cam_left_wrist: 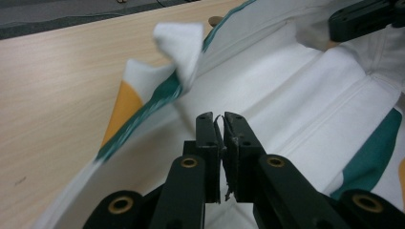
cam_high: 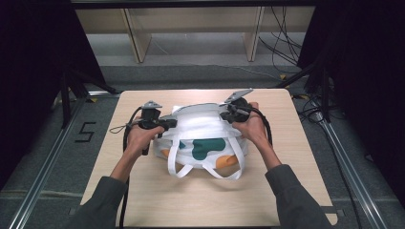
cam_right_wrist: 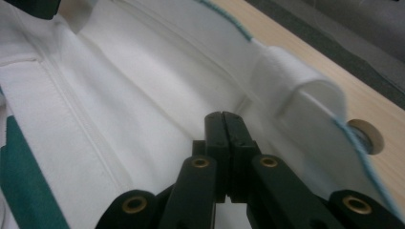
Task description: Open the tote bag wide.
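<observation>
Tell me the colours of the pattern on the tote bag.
White tote bag with dark green and orange patches; the high view shows it best.

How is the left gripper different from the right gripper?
The left gripper sits at the left side of the white cloth bag with green and orange patches; the right gripper sits at the bag's right side. The left gripper's jaws show a thin gap with a thread of fabric between them; the right gripper's jaws press flush together. Both are black and hand-held.

A dark "5" (cam_high: 85, 132) is marked on the grey floor (cam_high: 52, 157), at nine o'clock from the counter (cam_high: 200, 200). I can read nothing else.
</observation>
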The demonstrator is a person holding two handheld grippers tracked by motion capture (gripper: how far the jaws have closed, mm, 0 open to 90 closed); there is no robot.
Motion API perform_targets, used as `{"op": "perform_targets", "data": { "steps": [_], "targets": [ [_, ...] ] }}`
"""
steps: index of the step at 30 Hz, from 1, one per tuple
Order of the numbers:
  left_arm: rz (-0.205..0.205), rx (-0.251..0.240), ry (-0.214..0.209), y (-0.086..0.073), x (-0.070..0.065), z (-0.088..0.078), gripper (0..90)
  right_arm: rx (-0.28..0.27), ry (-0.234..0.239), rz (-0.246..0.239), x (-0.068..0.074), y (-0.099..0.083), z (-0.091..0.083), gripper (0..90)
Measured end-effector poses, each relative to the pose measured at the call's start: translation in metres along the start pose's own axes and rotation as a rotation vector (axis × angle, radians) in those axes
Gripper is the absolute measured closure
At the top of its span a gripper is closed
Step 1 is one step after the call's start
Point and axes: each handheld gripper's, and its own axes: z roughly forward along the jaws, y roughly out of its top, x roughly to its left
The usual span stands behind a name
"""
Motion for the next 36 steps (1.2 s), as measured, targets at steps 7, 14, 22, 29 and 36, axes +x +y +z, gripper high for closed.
{"op": "perform_targets", "data": {
  "steps": [7,14,22,29,36],
  "targets": [
    [-0.027,0.034,-0.011,0.014,-0.003,0.024,84.4,0.055,0.058,-0.045,0.007,-0.01,-0.003,90.0],
    [-0.044,0.067,-0.031,0.014,-0.008,0.04,84.8,0.077,0.158,-0.071,0.023,-0.036,-0.024,90.0],
    [0.001,0.118,-0.074,0.012,-0.015,0.036,85.8,-0.013,0.097,-0.062,0.016,-0.022,-0.023,90.0],
    [0.058,0.173,-0.151,-0.004,-0.03,0.028,87.1,-0.023,0.062,-0.029,0.01,-0.001,-0.001,90.0],
    [0.101,0.199,-0.196,-0.014,-0.037,0.019,87.6,0.029,0.145,-0.094,0.026,0.01,0.016,90.0]
  ]
}}
